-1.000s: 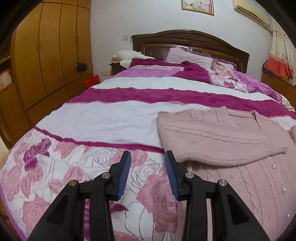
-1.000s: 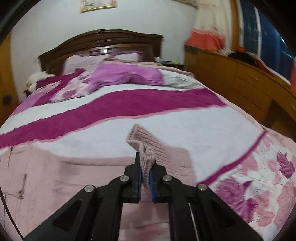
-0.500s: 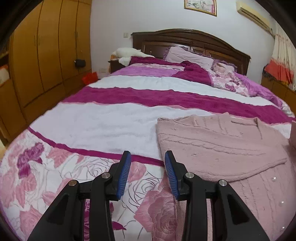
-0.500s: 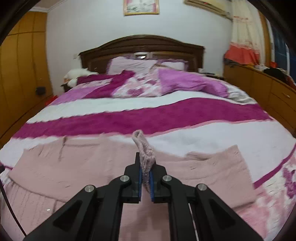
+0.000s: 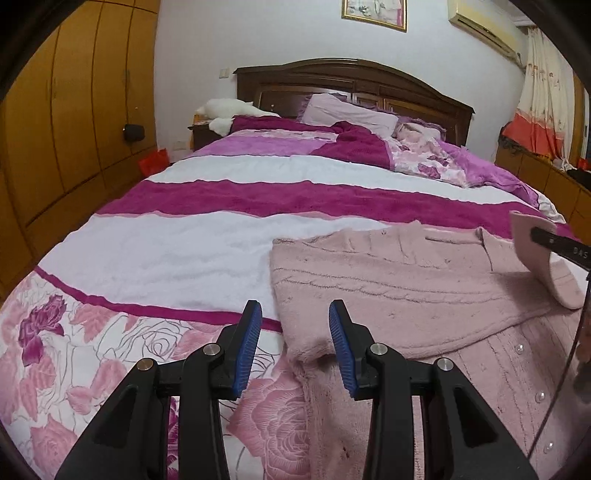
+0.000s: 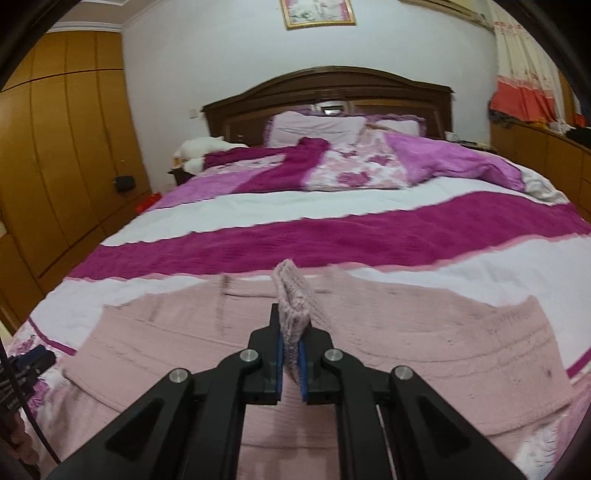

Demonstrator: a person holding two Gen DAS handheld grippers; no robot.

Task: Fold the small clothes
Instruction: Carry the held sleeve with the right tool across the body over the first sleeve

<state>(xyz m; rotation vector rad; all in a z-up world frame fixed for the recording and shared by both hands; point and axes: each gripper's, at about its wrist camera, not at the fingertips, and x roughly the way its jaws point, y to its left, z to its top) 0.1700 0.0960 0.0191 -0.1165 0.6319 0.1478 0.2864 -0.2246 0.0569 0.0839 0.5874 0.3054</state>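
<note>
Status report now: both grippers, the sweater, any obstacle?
Left gripper open, empty, over folded sleeve cuff. Right gripper shut on other sleeve, lifted. Sweater on bed. No obstacle seen.

Pale pink knit cardigan (image 5: 406, 288); magenta-and-white striped, rose-printed bedspread (image 5: 184, 251).

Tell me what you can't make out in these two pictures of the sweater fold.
- Left wrist view: the pink knit sweater runs off the right and bottom edges, so its hem is unseen.
- Right wrist view: the right gripper hides the fabric pinched between its pads.
- The framed picture is too small to read.
</note>
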